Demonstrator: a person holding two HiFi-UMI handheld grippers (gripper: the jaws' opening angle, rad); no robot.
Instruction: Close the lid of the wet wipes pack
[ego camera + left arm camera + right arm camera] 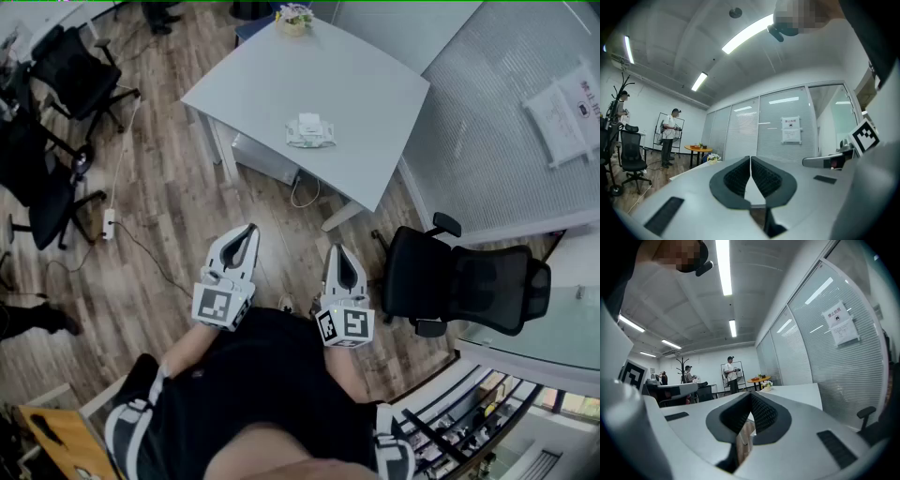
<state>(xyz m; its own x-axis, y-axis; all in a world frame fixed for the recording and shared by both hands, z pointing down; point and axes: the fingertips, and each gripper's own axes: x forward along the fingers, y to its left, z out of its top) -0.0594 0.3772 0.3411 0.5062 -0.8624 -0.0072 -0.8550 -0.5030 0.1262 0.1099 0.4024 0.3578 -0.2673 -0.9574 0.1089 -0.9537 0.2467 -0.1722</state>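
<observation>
The wet wipes pack [309, 131] lies on the grey table [375, 103], well ahead of me; its white lid looks raised. I hold both grippers close to my body above the wood floor, far from the pack. My left gripper [249, 228] is shut with nothing between its jaws. My right gripper [337, 249] is shut and empty too. In the left gripper view the left gripper [750, 158] points level toward the glass wall. In the right gripper view the right gripper [750, 394] has its jaws pressed together. The pack shows in neither gripper view.
A black office chair [459, 281] stands right of me by the table's near corner. More black chairs [66, 75] stand at the left, with a power strip [111, 223] and cable on the floor. A flower pot [294, 19] sits at the table's far end. People [732, 373] stand across the room.
</observation>
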